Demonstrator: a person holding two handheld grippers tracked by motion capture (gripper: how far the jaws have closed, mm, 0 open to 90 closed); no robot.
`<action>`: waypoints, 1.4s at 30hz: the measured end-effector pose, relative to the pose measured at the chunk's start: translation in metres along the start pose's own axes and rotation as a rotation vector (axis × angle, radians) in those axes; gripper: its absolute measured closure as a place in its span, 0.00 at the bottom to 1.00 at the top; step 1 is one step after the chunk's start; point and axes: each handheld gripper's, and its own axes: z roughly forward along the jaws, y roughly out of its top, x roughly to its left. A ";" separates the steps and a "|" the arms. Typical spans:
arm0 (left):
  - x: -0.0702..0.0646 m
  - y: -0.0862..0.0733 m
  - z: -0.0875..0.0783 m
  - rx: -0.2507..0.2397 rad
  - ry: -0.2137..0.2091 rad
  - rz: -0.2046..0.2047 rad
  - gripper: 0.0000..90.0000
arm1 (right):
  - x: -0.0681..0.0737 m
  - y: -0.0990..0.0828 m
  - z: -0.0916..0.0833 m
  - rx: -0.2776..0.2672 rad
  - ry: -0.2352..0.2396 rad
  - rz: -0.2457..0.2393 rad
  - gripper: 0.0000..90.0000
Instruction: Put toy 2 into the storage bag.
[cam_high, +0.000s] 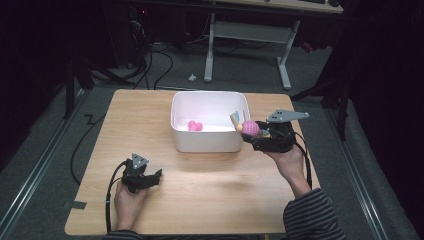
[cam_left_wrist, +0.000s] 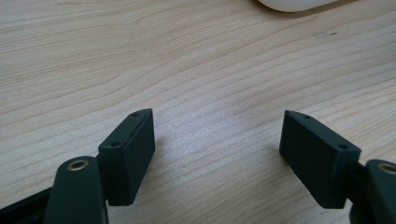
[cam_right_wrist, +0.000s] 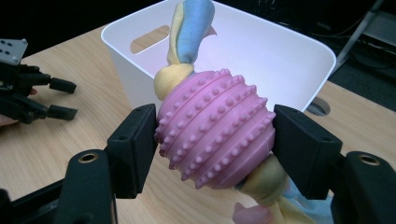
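Dark studio surroundings framed a light wooden table (cam_high: 200, 200) where a pink studded ball toy (cam_right_wrist: 217, 128), threaded on a knotted yellow-and-blue fabric rope, was clamped between the jaws of the right hand-held gripper (cam_high: 256, 134). The toy hung at the right rim of a white bin (cam_high: 190, 140), its rope axis running roughly crosswise to the jaws and one knotted end poking up over the bin's edge. The bin's opening lay just to the left of the toy in the high view, so a short carry leftward and a release appeared to be all the drop required. A smaller pink toy (cam_high: 195, 126) already lay inside on the bin's floor. Well apart, near the table's front left, the left hand-held gripper (cam_left_wrist: 217, 140) rested with its jaws spread and nothing between them.
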 end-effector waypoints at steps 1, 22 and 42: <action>0.000 0.000 0.000 0.000 0.000 0.000 0.30 | -0.001 0.003 0.001 -0.001 0.000 0.001 0.37; -0.001 0.000 0.000 0.000 0.001 0.001 0.30 | -0.012 0.044 0.047 0.038 0.034 -0.052 0.37; -0.001 0.000 0.000 0.002 0.000 0.002 0.30 | -0.024 0.041 0.105 0.232 0.101 -0.011 0.37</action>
